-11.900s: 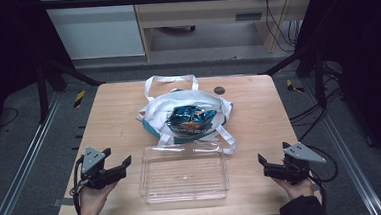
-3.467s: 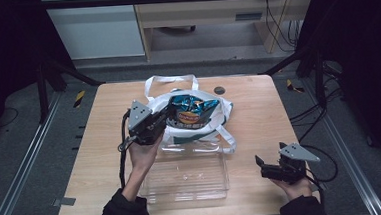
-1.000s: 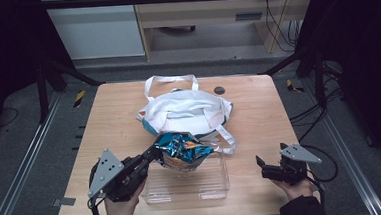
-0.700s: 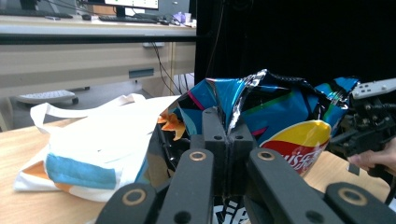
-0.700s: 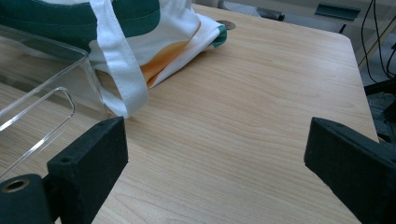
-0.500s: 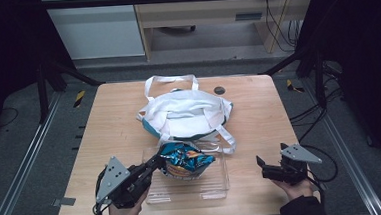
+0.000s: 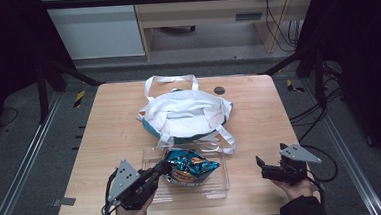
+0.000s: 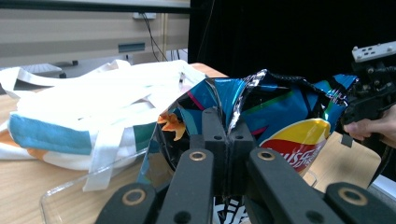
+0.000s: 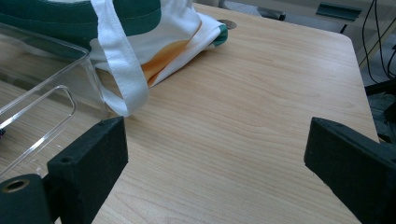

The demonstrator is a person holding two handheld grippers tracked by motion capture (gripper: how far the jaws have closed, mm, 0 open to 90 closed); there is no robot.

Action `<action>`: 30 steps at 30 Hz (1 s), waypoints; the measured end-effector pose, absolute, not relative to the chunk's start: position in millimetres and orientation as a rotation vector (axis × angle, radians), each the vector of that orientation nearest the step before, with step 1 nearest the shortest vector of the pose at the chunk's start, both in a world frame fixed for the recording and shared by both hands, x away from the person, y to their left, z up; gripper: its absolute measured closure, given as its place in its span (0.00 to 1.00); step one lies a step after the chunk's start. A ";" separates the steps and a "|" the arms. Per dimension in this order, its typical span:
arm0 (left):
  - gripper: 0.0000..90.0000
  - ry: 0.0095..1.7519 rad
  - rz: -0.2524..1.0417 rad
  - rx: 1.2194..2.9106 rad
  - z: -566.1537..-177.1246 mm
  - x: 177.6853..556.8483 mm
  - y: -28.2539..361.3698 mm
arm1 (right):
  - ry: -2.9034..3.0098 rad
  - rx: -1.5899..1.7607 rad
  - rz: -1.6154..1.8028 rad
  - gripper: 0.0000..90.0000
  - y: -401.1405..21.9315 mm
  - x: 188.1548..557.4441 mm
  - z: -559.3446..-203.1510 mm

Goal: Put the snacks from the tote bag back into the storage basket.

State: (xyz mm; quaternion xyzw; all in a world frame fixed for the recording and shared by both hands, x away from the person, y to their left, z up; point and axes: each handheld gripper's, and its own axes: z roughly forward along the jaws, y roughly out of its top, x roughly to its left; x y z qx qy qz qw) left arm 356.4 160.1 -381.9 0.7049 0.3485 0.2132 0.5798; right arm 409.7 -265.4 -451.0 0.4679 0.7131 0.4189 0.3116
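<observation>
High view: left tool (image 7: 163,168) pinches chip bag (image 7: 189,167) over clear tray (image 7: 222,183)

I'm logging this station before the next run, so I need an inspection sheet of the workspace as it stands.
Surface: wooden table, dark round spot near far edge.
Job's things: chip bag over the clear tray; white tote bag behind the tray, one strap reaching its rim.
Clutter: nothing seen.
Grippers: left gripper shut on the chip bag; right gripper open, nothing between its jaws.
Cables: black cable from right gripper.
Surroundings: desk, dark frame posts.
</observation>
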 end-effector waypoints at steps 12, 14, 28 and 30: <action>1.00 0.874 0.466 1.659 -392.1 360.7 162.9 | 1.886 1.233 1.104 0.07 -265.0 409.7 -451.3; 1.00 0.886 0.466 1.659 -392.8 361.9 164.1 | 1.886 1.231 1.103 0.07 -265.0 409.7 -451.3; 0.99 0.961 0.472 1.652 -396.2 368.2 166.2 | 1.894 1.225 1.099 0.07 -264.4 410.7 -451.9; 0.99 0.963 0.474 1.651 -396.2 368.7 166.3 | 1.893 1.222 1.098 0.07 -264.2 410.7 -451.9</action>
